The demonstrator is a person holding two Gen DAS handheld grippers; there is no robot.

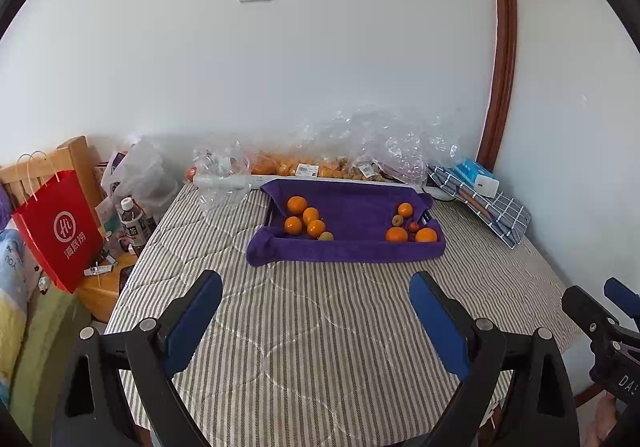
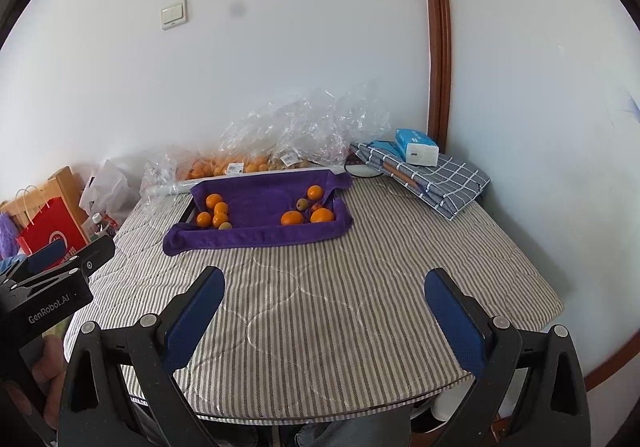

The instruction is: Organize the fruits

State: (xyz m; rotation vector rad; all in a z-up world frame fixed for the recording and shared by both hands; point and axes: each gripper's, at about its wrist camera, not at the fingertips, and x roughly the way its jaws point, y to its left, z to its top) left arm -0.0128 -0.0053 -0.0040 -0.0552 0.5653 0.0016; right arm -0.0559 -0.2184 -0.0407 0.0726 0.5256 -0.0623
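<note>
Red paper bag (image 1: 60,231) hangs at the far left, beside a dark bottle (image 1: 134,223). On the striped worktop (image 1: 304,327) stands a tray lined with a purple towel (image 1: 344,243). In its left part lie four oranges (image 1: 305,216), in its right part three more oranges (image 1: 412,233). The left gripper (image 1: 316,323) and the right gripper (image 2: 326,321) both stand wide and hold nothing, well apart from the tray.
</note>
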